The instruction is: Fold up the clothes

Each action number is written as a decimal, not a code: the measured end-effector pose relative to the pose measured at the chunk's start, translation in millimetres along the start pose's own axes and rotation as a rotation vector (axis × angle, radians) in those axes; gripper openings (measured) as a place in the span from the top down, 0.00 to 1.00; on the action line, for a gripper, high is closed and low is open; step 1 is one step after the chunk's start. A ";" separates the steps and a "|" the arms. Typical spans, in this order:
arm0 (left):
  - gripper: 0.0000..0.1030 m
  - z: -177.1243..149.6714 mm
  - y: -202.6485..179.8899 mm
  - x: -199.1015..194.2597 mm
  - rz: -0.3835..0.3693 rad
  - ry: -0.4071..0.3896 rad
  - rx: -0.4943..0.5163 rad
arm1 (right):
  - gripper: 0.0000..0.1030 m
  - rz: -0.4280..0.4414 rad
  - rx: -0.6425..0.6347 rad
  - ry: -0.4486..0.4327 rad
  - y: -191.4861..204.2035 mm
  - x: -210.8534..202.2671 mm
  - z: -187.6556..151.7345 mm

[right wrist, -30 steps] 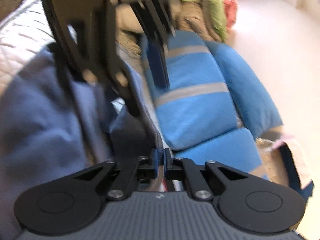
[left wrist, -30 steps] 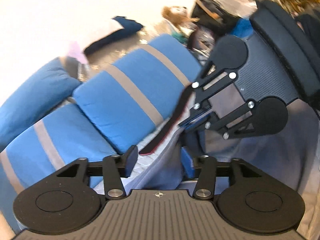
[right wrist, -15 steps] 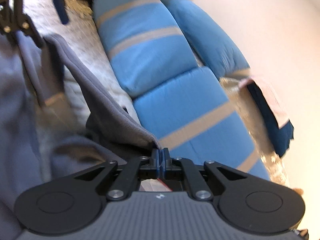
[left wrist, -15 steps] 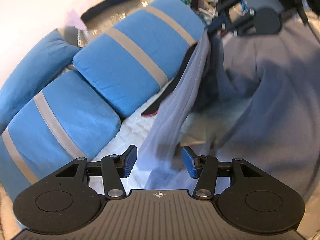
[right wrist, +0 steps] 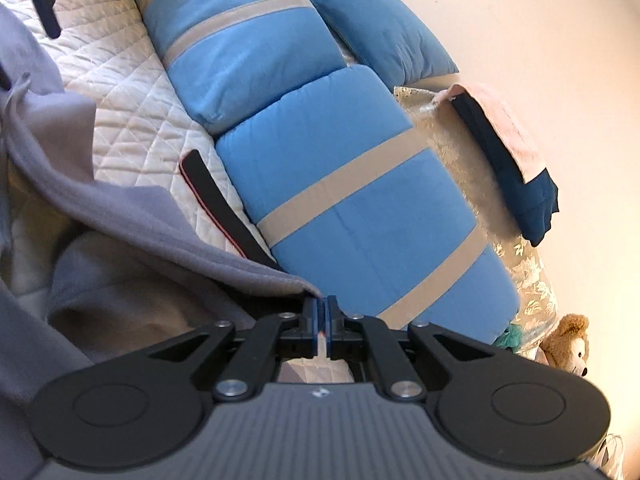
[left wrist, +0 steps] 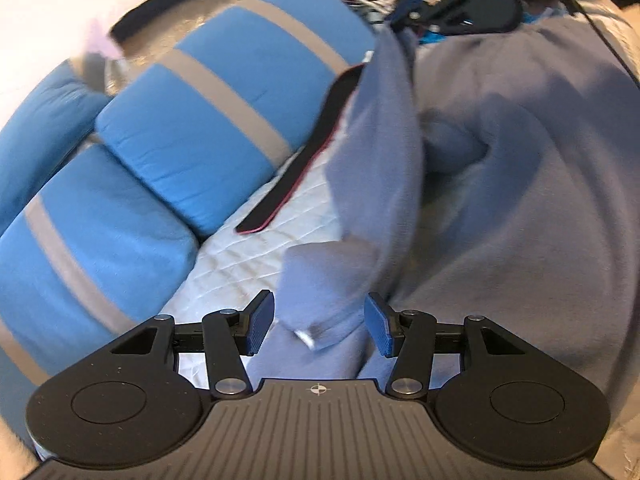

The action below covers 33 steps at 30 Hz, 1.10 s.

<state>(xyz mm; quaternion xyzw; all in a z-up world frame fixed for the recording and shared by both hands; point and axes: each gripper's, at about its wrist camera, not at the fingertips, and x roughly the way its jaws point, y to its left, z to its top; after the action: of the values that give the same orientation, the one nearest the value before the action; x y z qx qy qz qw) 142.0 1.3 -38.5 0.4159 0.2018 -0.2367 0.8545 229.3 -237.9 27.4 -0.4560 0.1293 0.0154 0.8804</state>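
Right gripper [right wrist: 323, 322] pinches the soft, floppy grey garment [right wrist: 168, 236] hem, probably; left gripper [left wrist: 319, 328] gapes around a near fold.

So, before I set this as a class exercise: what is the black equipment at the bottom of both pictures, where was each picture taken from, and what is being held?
No robot is here: a person holds a two-finger black gripper in each hand, each with a camera looking along its fingers. One picture comes from the left gripper, the other from the right gripper. Both look at a white quilted cover with blue cushions striped in beige along it. On the cover lie a soft grey fleece garment and a black strap edged in red. The right gripper is shut on the garment's edge. The left gripper stands open, with a fold of the garment between its blue pads, not pinched.
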 end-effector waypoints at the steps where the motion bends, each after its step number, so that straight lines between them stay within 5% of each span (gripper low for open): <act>1: 0.53 1.4 0.4 1.9 -0.008 0.003 0.010 | 0.93 0.002 0.000 0.001 -1.1 1.8 -0.6; 11: 0.54 -4.4 10.1 6.3 -0.101 -0.025 0.010 | 0.86 0.016 0.003 0.011 -2.5 2.0 -7.2; 22: 0.71 -1.6 -25.2 17.7 -0.033 0.039 0.307 | 0.81 0.020 0.013 0.016 -3.5 1.6 -7.0; 33: 0.85 -2.0 -43.6 22.8 -0.005 0.040 0.451 | 0.78 0.023 0.013 0.023 -3.2 3.6 -8.1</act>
<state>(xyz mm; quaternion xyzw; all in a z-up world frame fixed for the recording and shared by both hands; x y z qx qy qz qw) 135.1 -26.1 -78.9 0.6007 0.1616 -0.2698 0.7351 231.5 -246.7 24.6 -0.4487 0.1447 0.0193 0.8817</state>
